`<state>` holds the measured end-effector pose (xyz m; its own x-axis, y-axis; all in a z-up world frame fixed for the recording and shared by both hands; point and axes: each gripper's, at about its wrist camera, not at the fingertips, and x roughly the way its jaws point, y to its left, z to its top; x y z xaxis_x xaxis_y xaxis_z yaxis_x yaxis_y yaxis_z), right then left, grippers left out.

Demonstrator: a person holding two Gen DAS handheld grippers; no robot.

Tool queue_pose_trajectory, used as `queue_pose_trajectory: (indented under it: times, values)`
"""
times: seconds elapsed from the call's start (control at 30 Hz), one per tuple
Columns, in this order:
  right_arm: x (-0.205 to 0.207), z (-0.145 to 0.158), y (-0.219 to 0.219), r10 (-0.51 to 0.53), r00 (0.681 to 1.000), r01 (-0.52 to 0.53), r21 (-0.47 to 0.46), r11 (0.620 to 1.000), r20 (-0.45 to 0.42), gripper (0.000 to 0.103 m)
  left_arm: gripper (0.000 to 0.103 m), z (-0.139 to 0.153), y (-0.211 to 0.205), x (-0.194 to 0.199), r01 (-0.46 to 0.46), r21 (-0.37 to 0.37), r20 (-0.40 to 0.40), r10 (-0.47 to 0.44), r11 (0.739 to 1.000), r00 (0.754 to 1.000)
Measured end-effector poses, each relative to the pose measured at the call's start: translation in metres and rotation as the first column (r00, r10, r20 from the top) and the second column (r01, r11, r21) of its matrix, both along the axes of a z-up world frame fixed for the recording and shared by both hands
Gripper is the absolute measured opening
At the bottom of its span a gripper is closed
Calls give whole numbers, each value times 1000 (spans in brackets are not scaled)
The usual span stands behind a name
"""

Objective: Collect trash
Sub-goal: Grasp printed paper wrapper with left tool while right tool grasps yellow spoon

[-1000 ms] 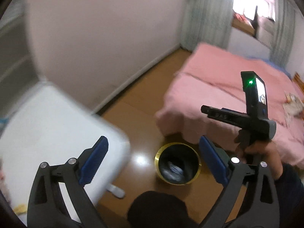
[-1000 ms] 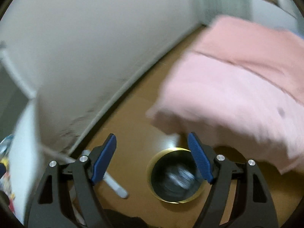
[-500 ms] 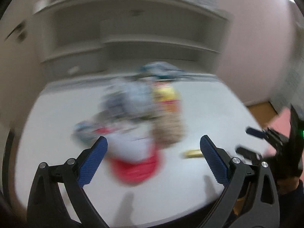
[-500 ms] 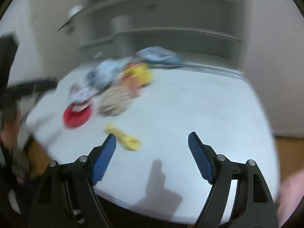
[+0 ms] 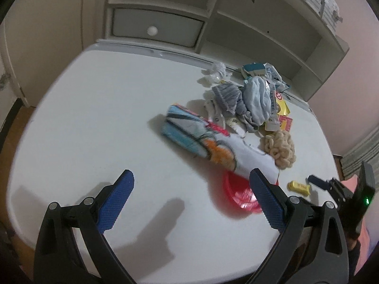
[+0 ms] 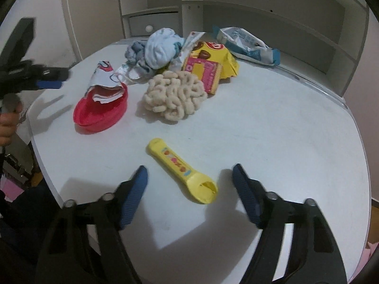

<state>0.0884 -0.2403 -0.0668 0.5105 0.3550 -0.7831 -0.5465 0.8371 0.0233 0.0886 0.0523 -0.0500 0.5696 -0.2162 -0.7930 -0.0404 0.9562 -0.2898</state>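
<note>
left gripper: jaws spread, empty, red bowl by its right finger | right gripper: jaws spread, yellow spoon between fingertips, ungripped

Both grippers hang low and level, pointing forward side by side. The left gripper has its blue-padded jaws spread wide, nothing between them. The right gripper is just as wide apart, gripping nothing. A bare hand wraps the left gripper's handle from below.
</note>
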Motion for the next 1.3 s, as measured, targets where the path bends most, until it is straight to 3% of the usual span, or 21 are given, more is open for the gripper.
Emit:
queue_pose_trajectory:
  times: [0.07, 0.43, 0.63, 0.7, 0.77, 0.83, 0.93, 1.1, 1.3]
  values:
    - [-1, 2, 3, 23, 1000, -23, 19, 1000, -3, 19, 95, -3, -8, 14, -6, -11, -20, 6, 1000, 1000]
    - [-11, 4, 5, 40, 999, -40, 20, 999, 10, 18, 95, -17, -19, 48, -100, -28, -129, 95, 995, 987]
    - [-12, 4, 2, 18, 1000, -18, 24, 1000, 11, 18, 93, -20, -18, 50, -134, -57, -144, 125, 989, 982]
    - [-13, 4, 2, 14, 1000, -14, 23, 1000, 12, 18, 77, -18, -17, 50, -140, -66, -136, 130, 988, 982]
    - [-14, 4, 2, 7, 1000, -7, 23, 1000, 14, 18, 52, -18, -18, 49, -128, -99, -137, 113, 987, 984]
    - [-15, 3, 2, 1, 1000, -1, 24, 1000, 15, 18, 38, -18, -17, 49, -131, -144, -145, 111, 981, 983]
    - [-16, 5, 1, -17, 1000, 16, 32, 999, 26, 18, 18, -6, -20, 46, -133, -115, -94, 123, 984, 988]
    - [-15, 10, -12, -79, 996, 76, 66, 995, 39, 18, 15, 12, -20, 43, -127, -109, -37, 124, 986, 992]
    - [-13, 17, -38, -188, 981, 183, 96, 978, 48, 13, 15, 35, -36, 40, -87, -43, 33, 88, 995, 996]
